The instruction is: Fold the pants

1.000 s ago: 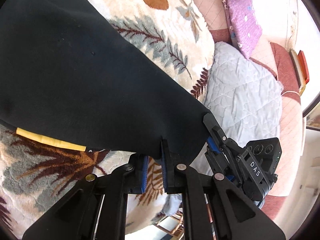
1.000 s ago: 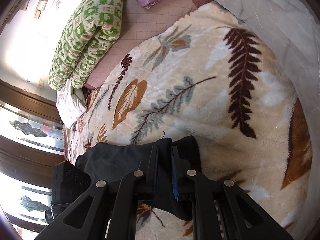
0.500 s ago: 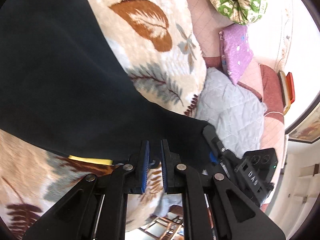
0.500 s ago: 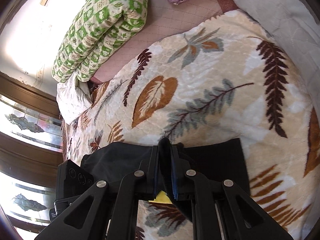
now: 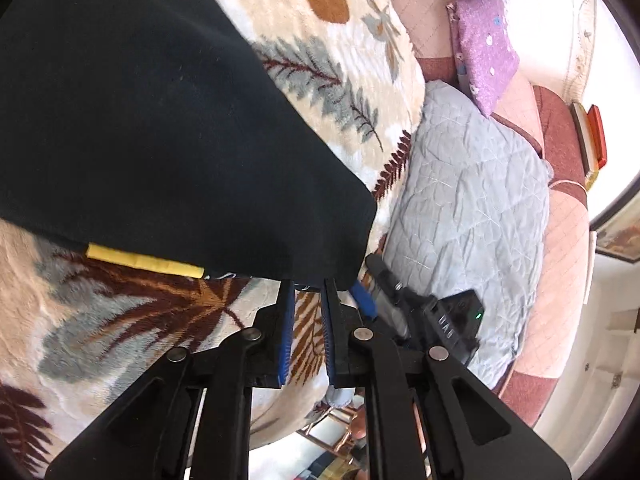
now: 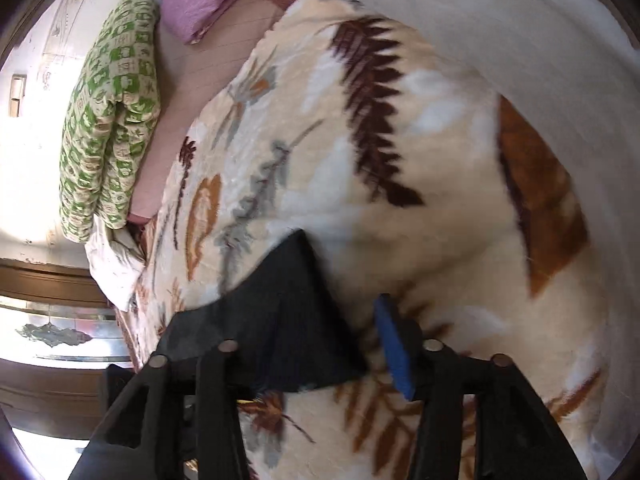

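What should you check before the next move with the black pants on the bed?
1. Left gripper shut on the pants edge: ok.
2. Right gripper letting go: ok, jaws opening, pads off the cloth.
3. Pants resting on the leaf blanket: ok.
4. Fold neat and edges lined up: cannot tell.
5. Yellow tag tucked in: not ok, it sticks out.

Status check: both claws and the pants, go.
Left claw shut on pants edge. Right claw opening, corner of cloth between its jaws, pads off. Pants on leaf blanket. Nothing in the way.
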{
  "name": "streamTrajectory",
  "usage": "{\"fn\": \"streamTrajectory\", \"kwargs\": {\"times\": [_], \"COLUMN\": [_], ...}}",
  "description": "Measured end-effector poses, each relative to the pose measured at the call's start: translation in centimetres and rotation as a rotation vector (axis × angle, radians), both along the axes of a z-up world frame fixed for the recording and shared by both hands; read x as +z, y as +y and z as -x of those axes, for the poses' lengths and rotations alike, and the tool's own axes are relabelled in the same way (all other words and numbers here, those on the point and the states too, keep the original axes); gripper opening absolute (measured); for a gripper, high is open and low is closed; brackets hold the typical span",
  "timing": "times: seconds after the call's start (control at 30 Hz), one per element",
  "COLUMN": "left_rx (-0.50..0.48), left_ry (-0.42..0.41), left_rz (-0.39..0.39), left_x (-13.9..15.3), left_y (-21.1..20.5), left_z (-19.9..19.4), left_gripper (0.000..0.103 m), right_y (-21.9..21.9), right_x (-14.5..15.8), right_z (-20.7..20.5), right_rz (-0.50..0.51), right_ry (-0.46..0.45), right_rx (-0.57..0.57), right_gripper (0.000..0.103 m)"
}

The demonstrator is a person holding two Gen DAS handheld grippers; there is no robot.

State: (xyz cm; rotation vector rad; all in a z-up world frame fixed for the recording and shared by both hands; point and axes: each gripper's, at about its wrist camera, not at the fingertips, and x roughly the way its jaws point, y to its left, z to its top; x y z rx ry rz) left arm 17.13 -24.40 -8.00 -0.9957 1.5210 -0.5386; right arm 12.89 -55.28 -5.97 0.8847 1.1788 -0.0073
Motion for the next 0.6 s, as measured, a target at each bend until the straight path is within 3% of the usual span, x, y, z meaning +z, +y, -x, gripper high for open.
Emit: {"fn": "streamTrajectory", "kwargs": {"times": [0.17,0.37,0.5,0.6], "left_rx": [0.001,0.048,0.06,0.097], "left_ry": [0.021,-0.042,0.025,0.032], "left_rz": [-0.007,-0.061,-0.063,-0.075], "left_x": [-0.7,-1.1,-2.3,-2.5], "left_y": [-2.6,-4.2,-4.1,-3.5], "left_z": [1.6,1.9,2.8,4.1], "left_gripper": [0.009,0.009,0.011,0.012], "right_y": [-1.2,-1.0,-0.8,-1.0], "right_x": [-2.0,-2.1,-2.1,-2.2], "right_z": [1.3,0.8,0.4,0.3], "right_rz": [-0.096,-0.154,-0.182,-0.187], "right_ry": [-0.038,-0.07,-0.081,-0.087], "right_rx": [-0.039,-0.027,-0.004,-0.003], "right_gripper": [0.052,0.052,0.052,0.052]}}
